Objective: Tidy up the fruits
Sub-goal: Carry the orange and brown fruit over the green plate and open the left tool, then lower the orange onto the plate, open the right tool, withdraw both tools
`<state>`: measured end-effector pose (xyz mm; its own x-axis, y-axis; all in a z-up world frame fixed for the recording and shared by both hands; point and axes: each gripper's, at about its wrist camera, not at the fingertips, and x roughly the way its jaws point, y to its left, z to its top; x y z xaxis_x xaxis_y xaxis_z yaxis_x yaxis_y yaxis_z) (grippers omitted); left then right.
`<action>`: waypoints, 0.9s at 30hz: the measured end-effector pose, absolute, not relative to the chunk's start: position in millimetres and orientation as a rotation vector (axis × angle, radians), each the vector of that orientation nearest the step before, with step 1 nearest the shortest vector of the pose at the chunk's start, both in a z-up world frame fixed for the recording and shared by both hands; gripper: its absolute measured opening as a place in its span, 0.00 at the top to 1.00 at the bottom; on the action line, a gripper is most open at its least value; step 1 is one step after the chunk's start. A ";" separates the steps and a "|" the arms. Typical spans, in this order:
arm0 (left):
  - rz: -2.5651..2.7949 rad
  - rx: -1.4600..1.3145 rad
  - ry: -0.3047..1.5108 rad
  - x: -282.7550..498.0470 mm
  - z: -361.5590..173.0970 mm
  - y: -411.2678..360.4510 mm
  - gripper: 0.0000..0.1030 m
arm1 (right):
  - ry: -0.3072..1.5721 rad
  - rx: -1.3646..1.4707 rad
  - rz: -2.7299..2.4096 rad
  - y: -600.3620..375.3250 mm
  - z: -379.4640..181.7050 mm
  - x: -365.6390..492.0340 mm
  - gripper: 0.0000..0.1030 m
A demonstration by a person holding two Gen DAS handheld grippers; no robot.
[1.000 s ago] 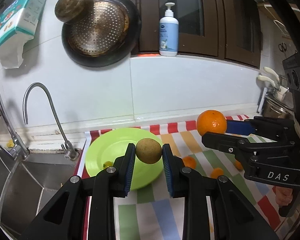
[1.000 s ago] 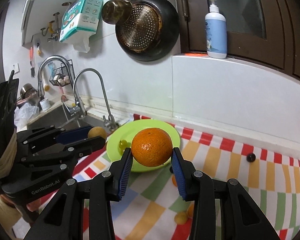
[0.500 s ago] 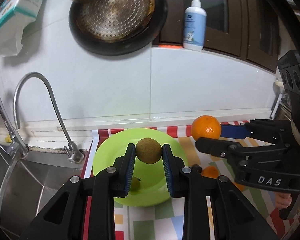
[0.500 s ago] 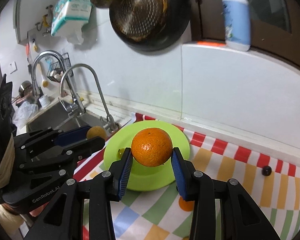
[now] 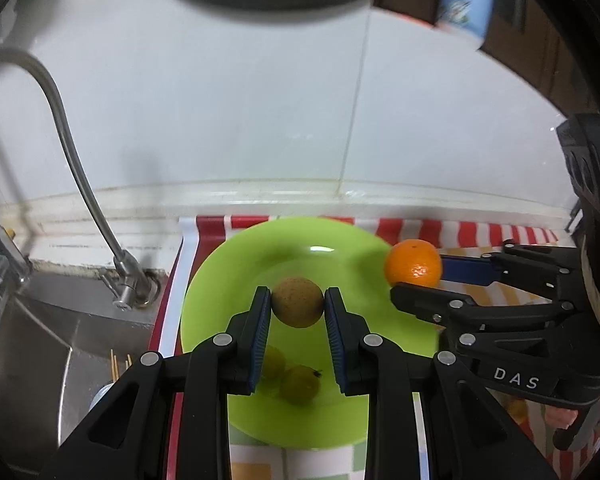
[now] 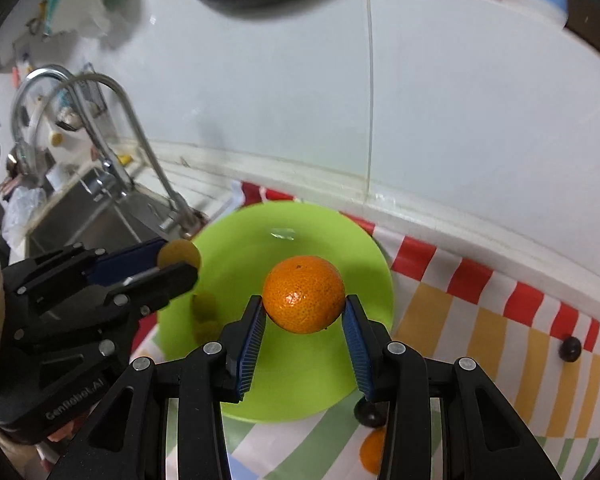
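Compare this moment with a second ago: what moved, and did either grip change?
Both tongs came forward and down over the green plate, which now fills more of each view. Nothing was let go: the left tongs still clamp the brown fruit, the right tongs the orange. Two small green fruits stay on the plate.

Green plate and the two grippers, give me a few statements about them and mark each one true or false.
1. The left gripper is shut on a brown round fruit. True.
2. The right gripper is shut on an orange. True.
3. The green plate has nothing lying on it. False: two small yellow-green fruits lie on it near its front edge.
4. The orange already rests on the plate. False: it is held between the fingers, above the plate.
5. The plate sits on a striped cloth beside a sink. True.
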<state>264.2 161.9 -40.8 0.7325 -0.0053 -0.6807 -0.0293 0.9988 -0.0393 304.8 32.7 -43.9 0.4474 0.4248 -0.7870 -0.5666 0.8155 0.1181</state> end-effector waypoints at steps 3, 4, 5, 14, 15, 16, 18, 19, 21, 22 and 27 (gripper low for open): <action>0.023 -0.047 0.788 276.0 -51.0 167.1 0.74 | 0.949 -0.195 0.605 38.6 -56.5 315.3 0.61; 0.028 -0.048 0.800 280.0 -54.6 168.5 0.74 | 0.967 -0.193 0.603 40.3 -61.5 319.8 0.61; 0.028 -0.050 0.815 284.0 -58.5 169.7 0.73 | 0.977 -0.187 0.602 40.9 -64.2 322.2 0.61; 0.031 -0.057 0.876 300.2 -75.8 174.1 0.73 | 1.068 -0.143 0.602 45.8 -88.5 342.6 0.60; 0.031 -0.058 0.877 301.1 -76.1 173.8 0.73 | 1.071 -0.141 0.603 45.9 -89.8 343.2 0.60; 0.031 -0.056 0.875 301.8 -75.8 173.3 0.73 | 1.072 -0.140 0.604 46.0 -90.1 343.2 0.60; 0.038 -0.051 0.873 302.0 -74.7 172.4 0.73 | 1.072 -0.135 0.612 45.9 -90.3 342.5 0.60; 0.038 -0.053 0.869 301.4 -73.2 171.9 0.72 | 1.072 -0.133 0.611 46.1 -90.0 342.3 0.60; 0.043 -0.053 0.864 300.2 -69.8 171.7 0.70 | 1.060 -0.123 0.610 44.4 -86.7 340.5 0.58; 0.050 -0.053 0.866 299.3 -67.8 172.0 0.70 | 1.049 -0.116 0.614 43.0 -83.8 339.3 0.57; 0.046 -0.056 0.844 286.2 -49.1 164.6 0.70 | 1.008 -0.089 0.614 34.2 -63.6 331.0 0.56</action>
